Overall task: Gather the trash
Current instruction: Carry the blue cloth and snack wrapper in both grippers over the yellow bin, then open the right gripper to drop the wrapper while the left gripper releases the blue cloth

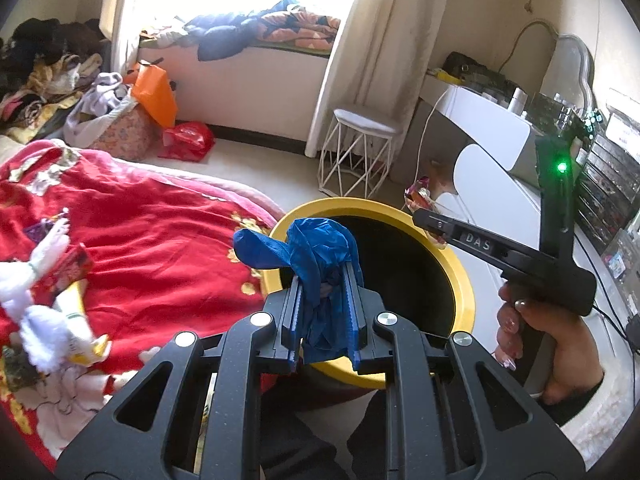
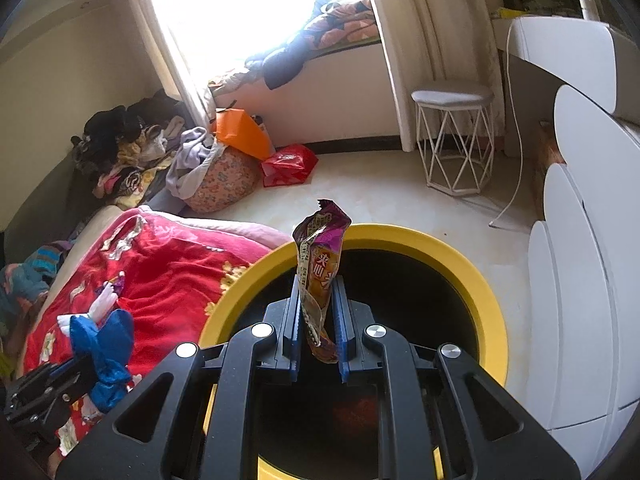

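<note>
My left gripper (image 1: 323, 280) is shut on a crumpled blue glove (image 1: 316, 256), held over the near left rim of the yellow-rimmed bin (image 1: 466, 280). My right gripper (image 2: 318, 292) is shut on a purple and orange snack wrapper (image 2: 320, 256), which stands up between the jaws above the bin's dark opening; the bin's yellow rim (image 2: 480, 280) circles it. In the left wrist view the right gripper (image 1: 426, 220) reaches in from the right with the wrapper (image 1: 418, 194) at its tip, and a hand (image 1: 552, 344) grips its handle. The right wrist view shows the glove (image 2: 106, 352) at lower left.
A bed with a red flowered blanket (image 1: 152, 240) lies left of the bin, with a white plush toy (image 1: 40, 312) and wrappers (image 1: 74, 268) on it. A white wire stool (image 2: 454, 140), white drawers (image 2: 580, 280), a red bag (image 2: 288, 164) and piled clothes (image 2: 132, 148) stand around the floor.
</note>
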The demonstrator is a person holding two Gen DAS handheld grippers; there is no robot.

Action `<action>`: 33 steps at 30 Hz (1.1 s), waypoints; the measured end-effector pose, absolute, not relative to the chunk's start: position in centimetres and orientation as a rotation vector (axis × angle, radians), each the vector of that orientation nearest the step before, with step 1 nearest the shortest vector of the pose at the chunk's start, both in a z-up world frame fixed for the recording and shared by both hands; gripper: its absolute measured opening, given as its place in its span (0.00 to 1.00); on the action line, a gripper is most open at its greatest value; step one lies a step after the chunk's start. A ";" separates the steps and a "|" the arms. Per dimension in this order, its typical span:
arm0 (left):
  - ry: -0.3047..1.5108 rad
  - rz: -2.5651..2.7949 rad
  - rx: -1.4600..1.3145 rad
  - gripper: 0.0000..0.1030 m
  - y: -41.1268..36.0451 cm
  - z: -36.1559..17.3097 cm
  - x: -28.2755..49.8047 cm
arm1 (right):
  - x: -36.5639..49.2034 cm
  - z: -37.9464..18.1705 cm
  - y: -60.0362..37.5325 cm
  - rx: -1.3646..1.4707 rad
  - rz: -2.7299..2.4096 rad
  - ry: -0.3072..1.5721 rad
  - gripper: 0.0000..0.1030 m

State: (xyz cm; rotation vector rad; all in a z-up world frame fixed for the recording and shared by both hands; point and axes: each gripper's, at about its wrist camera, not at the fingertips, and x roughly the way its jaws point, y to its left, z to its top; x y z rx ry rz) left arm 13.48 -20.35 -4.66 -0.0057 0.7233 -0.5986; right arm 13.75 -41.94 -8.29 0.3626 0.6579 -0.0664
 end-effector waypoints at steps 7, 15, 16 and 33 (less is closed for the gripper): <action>0.767 -0.624 0.000 0.13 -22.1 -6.4 15.1 | 13.9 -9.5 -43.3 0.391 -0.076 0.691 0.14; 0.806 -0.667 0.004 0.14 -24.4 -7.9 16.7 | 13.9 -10.4 -44.8 0.439 -0.076 0.725 0.17; 0.802 -0.668 0.014 0.15 -24.8 -8.1 16.8 | 13.9 -10.5 -45.0 0.443 -0.076 0.732 0.20; 0.764 -0.608 -0.016 0.90 -23.8 -7.3 15.6 | 12.7 -9.3 -46.8 0.485 -0.122 0.657 0.63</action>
